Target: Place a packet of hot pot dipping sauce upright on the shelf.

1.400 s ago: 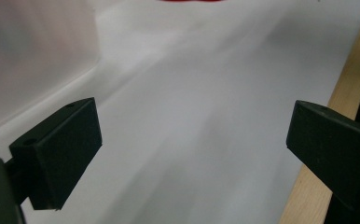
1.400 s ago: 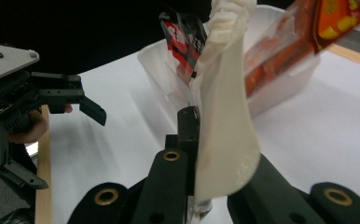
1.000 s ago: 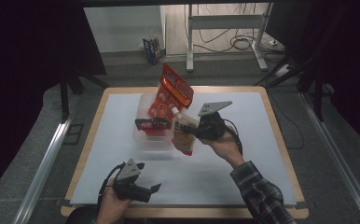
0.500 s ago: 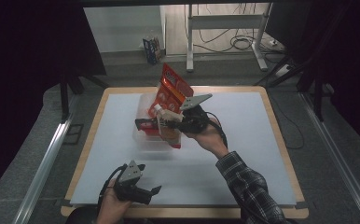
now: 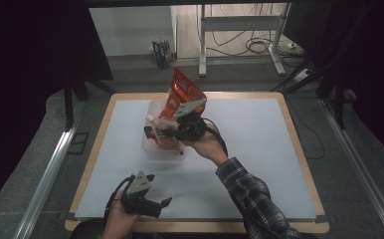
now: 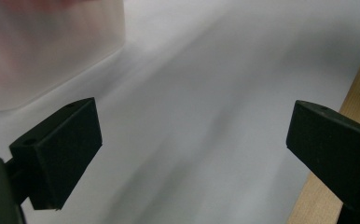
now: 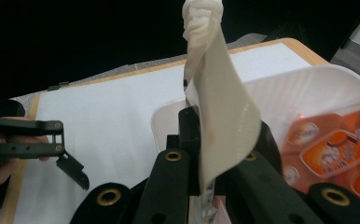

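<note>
Your right claw (image 7: 201, 140) is clenched on a white pouch (image 7: 218, 112) over the clear tub (image 5: 152, 144), while your left claw (image 6: 192, 154) rests released on the worktop (image 5: 259, 134).

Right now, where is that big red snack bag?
In the high view the red bag stands tilted in the clear tub, mid-table toward the far edge, behind the right gripper.
</note>
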`<move>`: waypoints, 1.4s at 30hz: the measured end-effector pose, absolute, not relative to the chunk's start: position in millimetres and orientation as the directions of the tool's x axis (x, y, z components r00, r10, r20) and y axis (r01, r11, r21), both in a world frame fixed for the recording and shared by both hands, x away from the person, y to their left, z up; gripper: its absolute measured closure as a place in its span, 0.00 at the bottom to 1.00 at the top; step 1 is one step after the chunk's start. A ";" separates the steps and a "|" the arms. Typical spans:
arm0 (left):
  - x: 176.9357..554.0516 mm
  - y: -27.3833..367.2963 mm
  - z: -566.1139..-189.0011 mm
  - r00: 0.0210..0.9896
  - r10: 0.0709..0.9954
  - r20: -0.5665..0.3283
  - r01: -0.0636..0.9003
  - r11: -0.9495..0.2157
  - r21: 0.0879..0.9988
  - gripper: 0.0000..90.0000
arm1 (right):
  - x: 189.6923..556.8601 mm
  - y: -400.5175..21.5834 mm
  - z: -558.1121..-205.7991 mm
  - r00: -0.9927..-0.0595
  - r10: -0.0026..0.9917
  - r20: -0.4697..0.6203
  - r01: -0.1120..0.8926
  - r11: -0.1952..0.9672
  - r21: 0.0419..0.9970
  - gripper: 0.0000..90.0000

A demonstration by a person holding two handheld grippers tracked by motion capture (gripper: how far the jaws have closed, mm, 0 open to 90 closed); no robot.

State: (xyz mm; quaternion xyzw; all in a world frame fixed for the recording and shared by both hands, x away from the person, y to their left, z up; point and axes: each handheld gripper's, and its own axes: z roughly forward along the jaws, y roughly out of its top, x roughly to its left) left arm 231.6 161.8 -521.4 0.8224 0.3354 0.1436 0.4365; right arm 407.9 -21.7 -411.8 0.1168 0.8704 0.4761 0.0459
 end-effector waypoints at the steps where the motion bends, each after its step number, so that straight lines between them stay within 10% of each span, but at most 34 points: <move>1: 231.3 161.8 -521.1 0.735 0.676 -0.053 0.424 -0.397 0.814 0.04 | 407.9 -18.5 -412.2 -0.969 0.244 0.029 0.156 0.521 0.839 0.97; 42: 229.3 158.9 -520.9 0.742 0.670 -0.024 0.407 -0.421 0.810 0.04 | 418.0 5.9 -456.4 -0.967 0.244 0.075 0.200 0.540 0.818 0.95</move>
